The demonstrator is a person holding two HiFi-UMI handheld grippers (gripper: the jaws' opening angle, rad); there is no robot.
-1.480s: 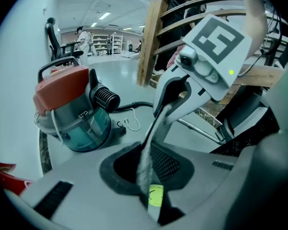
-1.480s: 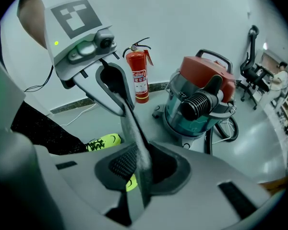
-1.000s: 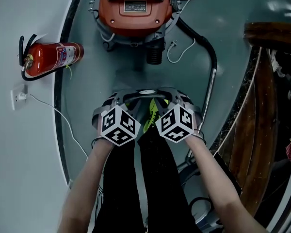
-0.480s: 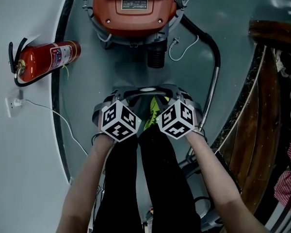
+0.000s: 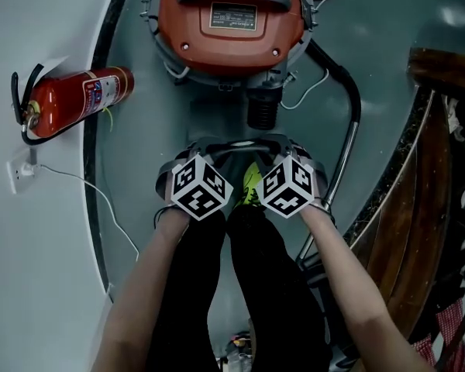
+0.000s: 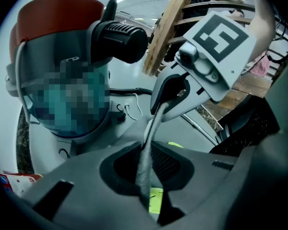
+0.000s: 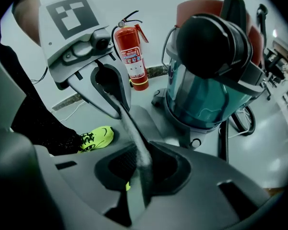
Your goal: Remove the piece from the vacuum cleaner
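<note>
The vacuum cleaner point(image 5: 232, 22) has an orange lid and a teal tank point(image 7: 206, 97), and stands on the floor just ahead of me. Its black inlet port point(image 5: 263, 108) faces me. A black hose point(image 5: 349, 107) leaves it to the right. A thin grey strip point(image 6: 151, 128) runs between my two grippers, seen edge-on. My left gripper point(image 6: 144, 174) is shut on one end and my right gripper point(image 7: 139, 174) is shut on the other. In the head view both grippers are level in front of my legs, left point(image 5: 198, 155) and right point(image 5: 285, 153), short of the vacuum.
A red fire extinguisher point(image 5: 70, 99) lies on the floor to the left, near a wall socket point(image 5: 19, 173) with a white cable. Wooden furniture point(image 5: 426, 169) stands on the right. A neon-yellow shoe point(image 5: 250, 186) shows below the grippers.
The vacuum cleaner now looks larger and closer in the head view. Both grippers keep their hold and have shifted slightly right.
</note>
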